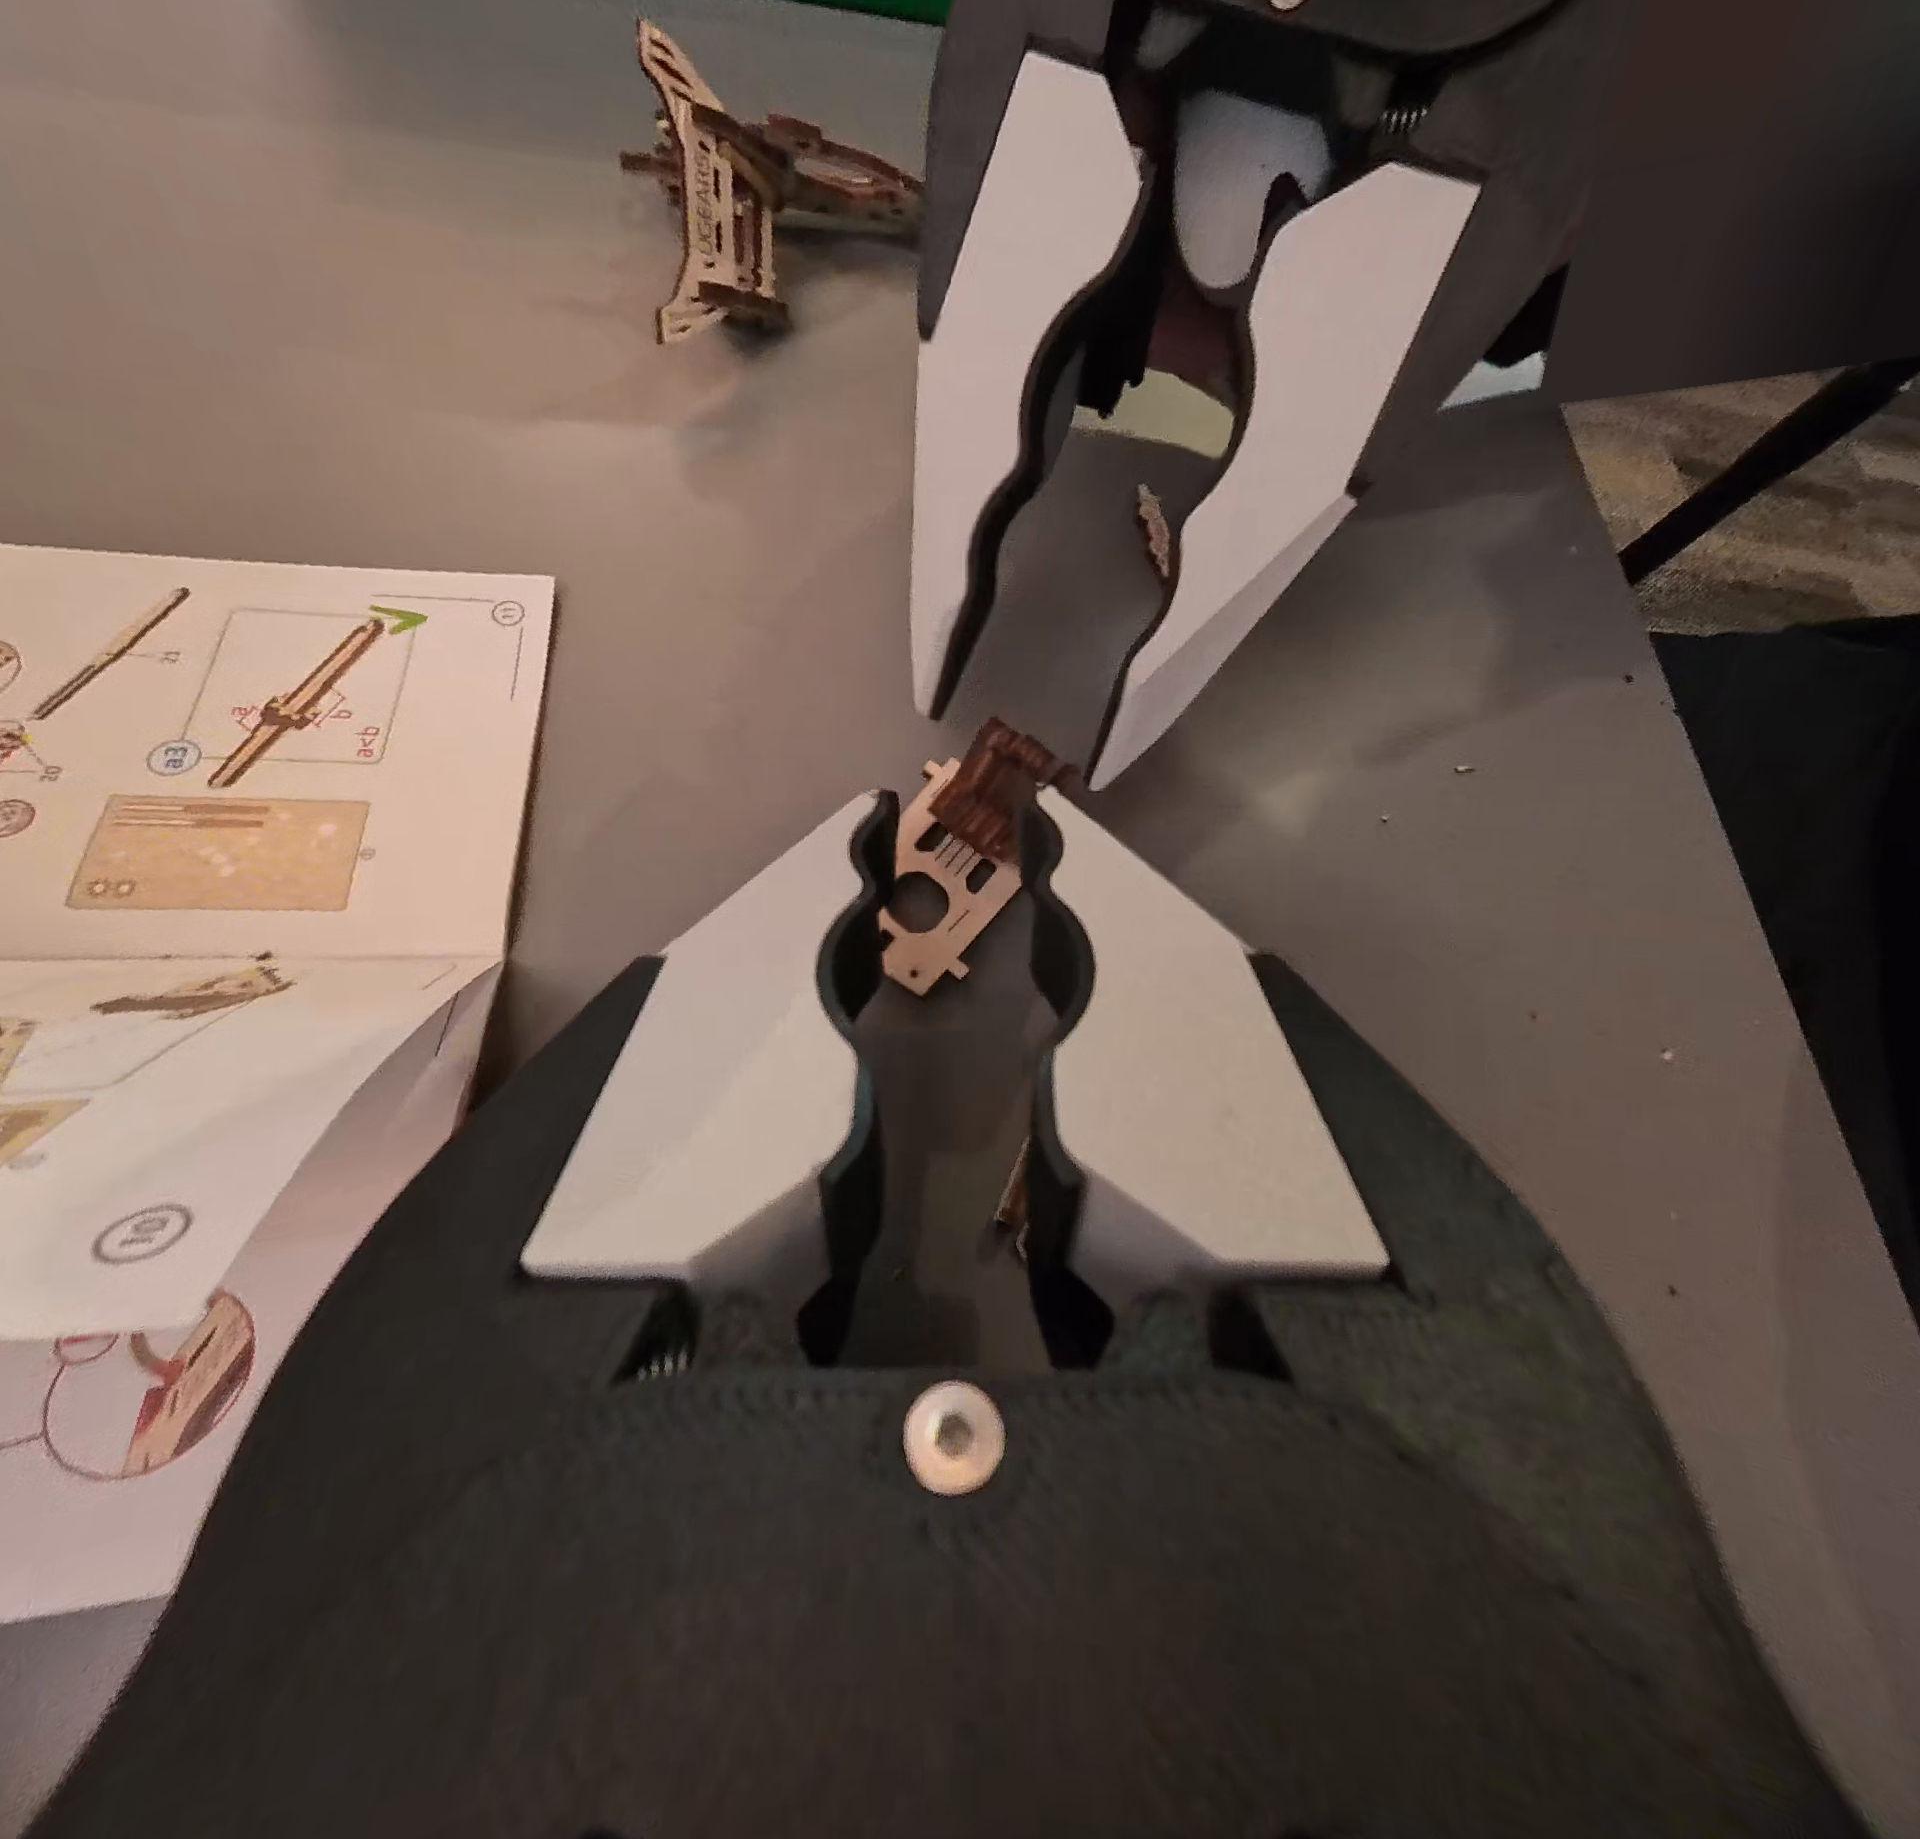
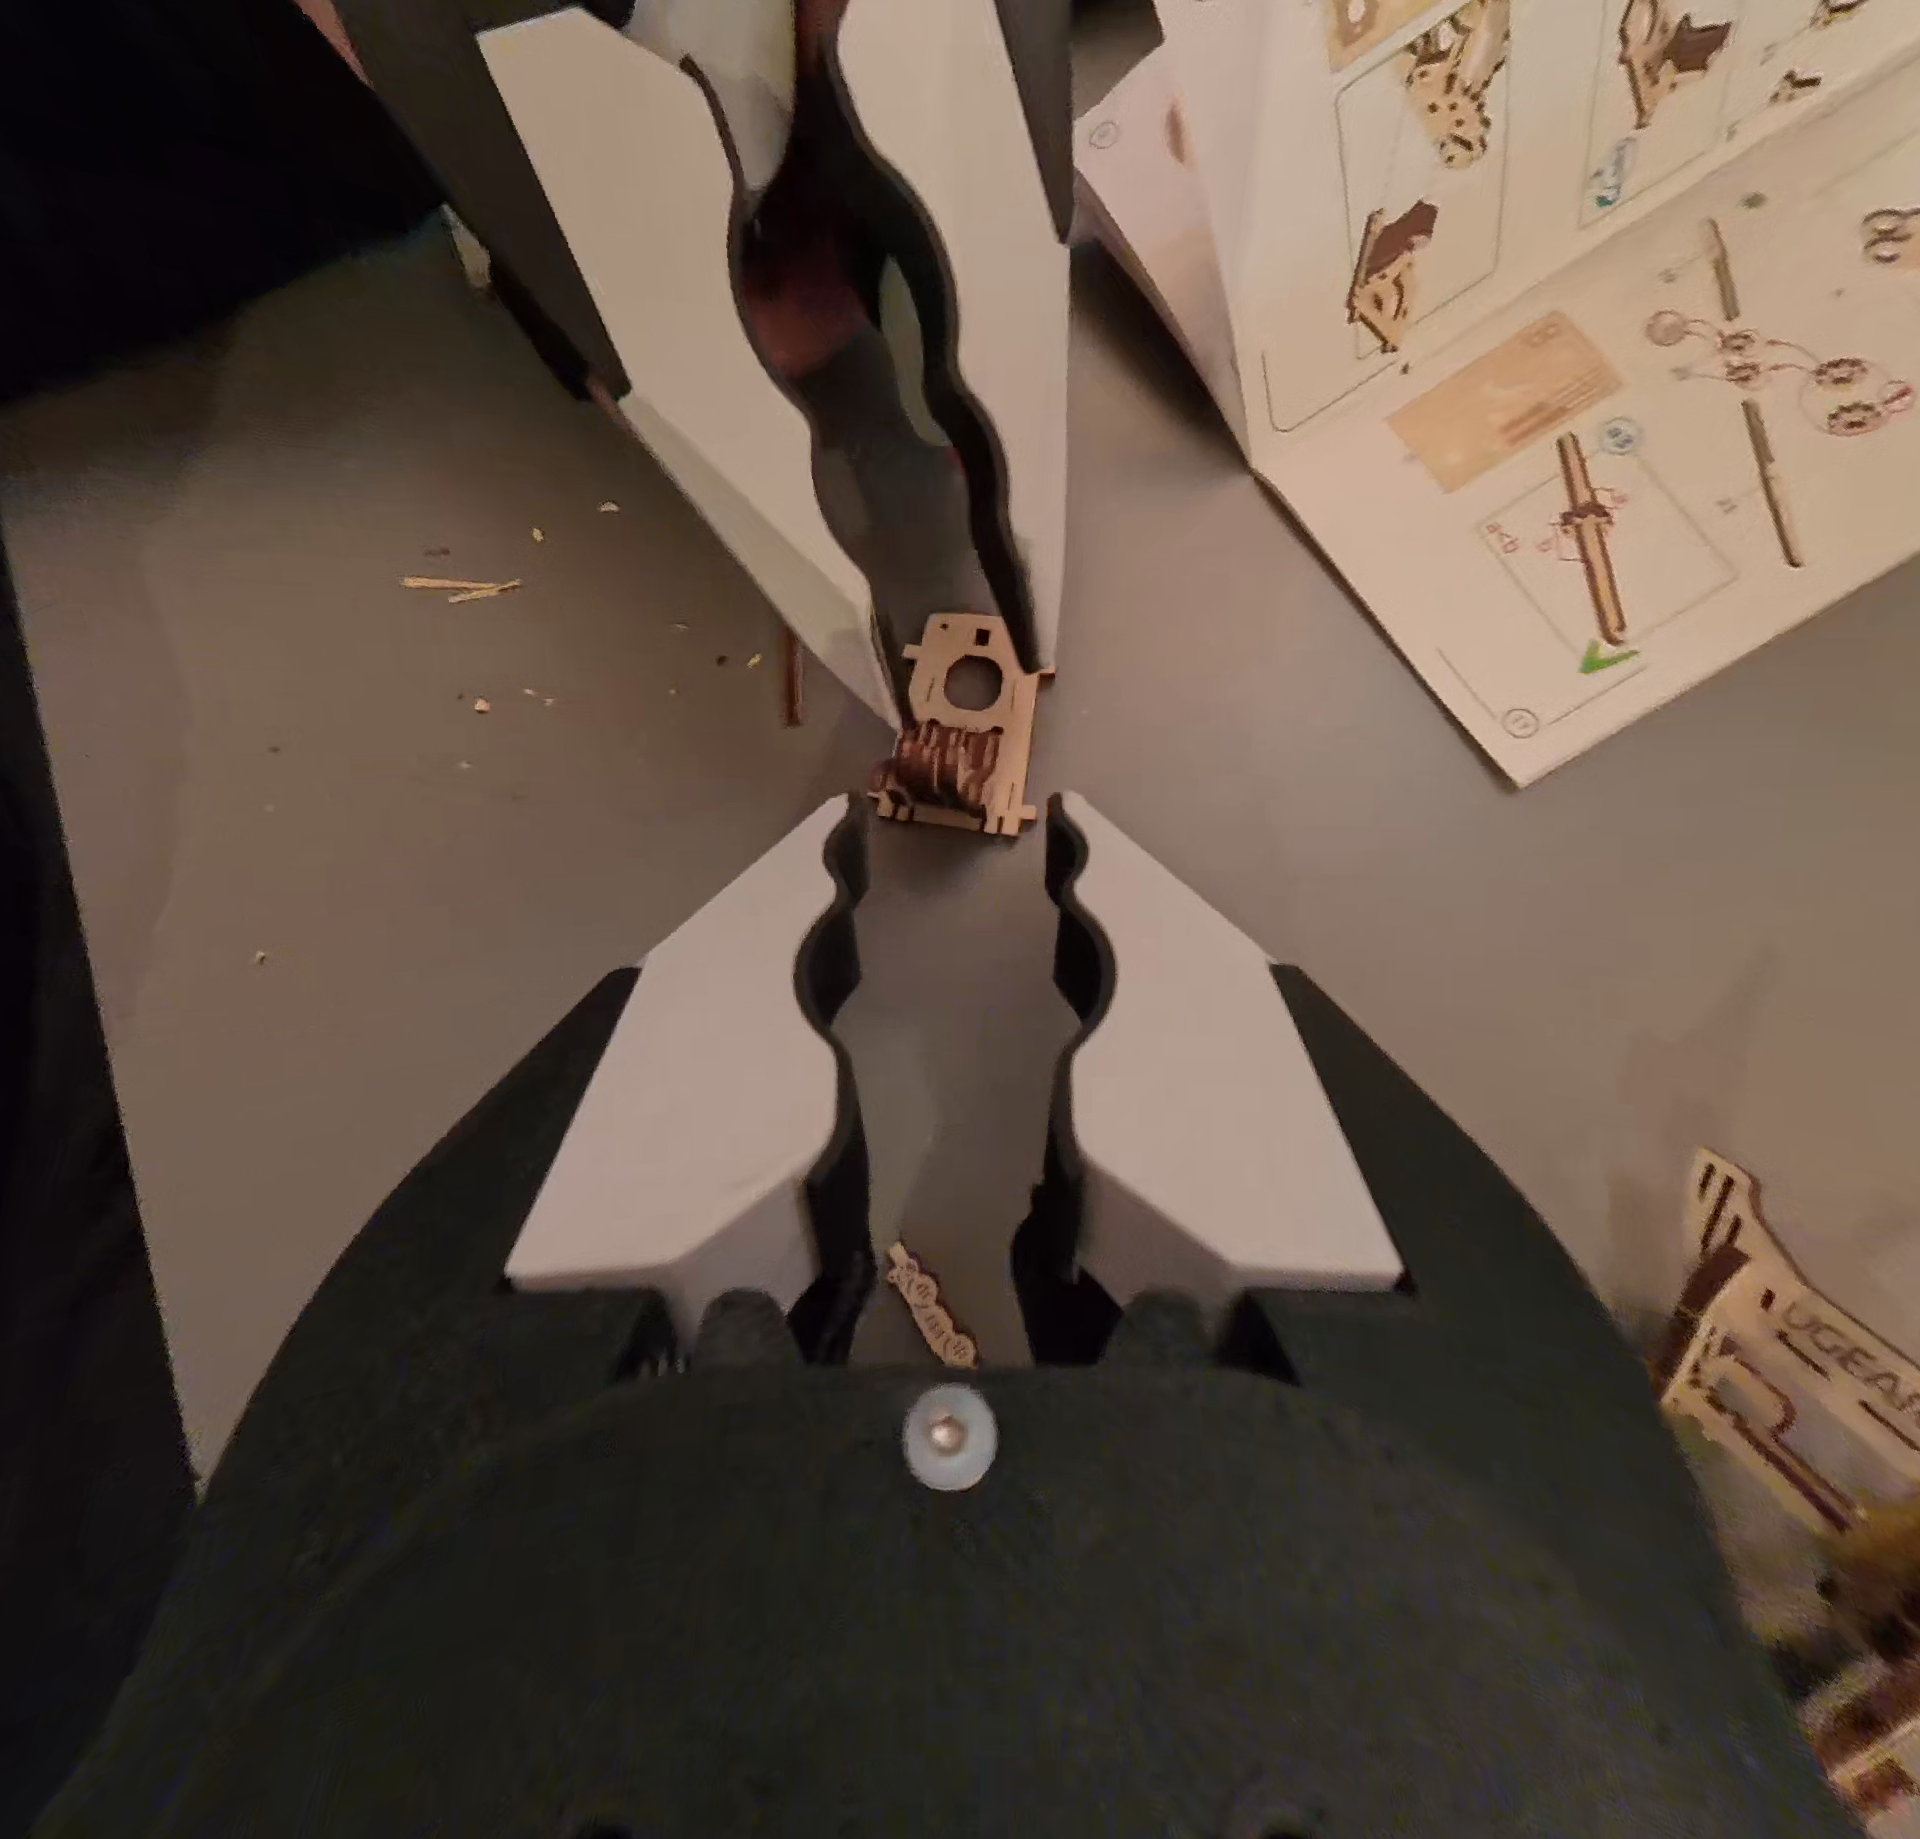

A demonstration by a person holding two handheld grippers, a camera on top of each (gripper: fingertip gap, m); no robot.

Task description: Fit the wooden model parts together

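Note:
A small wooden sub-assembly (image 1: 940,896), a pale flat plate with a round hole and a dark slatted block on its far end, is gripped in my left gripper (image 1: 961,807), which is shut on it above the grey table (image 1: 416,387). In the right wrist view the same piece (image 2: 966,740) hangs from the left gripper (image 2: 961,683), which comes in from the top. My right gripper (image 2: 954,802) is open, its tips just short of the piece's dark end, one on each side. It shows in the left wrist view (image 1: 1013,745) too, facing the left one.
A partly built wooden model (image 1: 727,189) lies at the far left of the table, also in the right wrist view (image 2: 1787,1374). An open instruction booklet (image 1: 260,854) (image 2: 1558,335) lies beside the grippers. A small loose wooden piece (image 2: 930,1311) and wood splinters (image 2: 457,584) lie on the table. The tips of both grippers are at nearly the same place.

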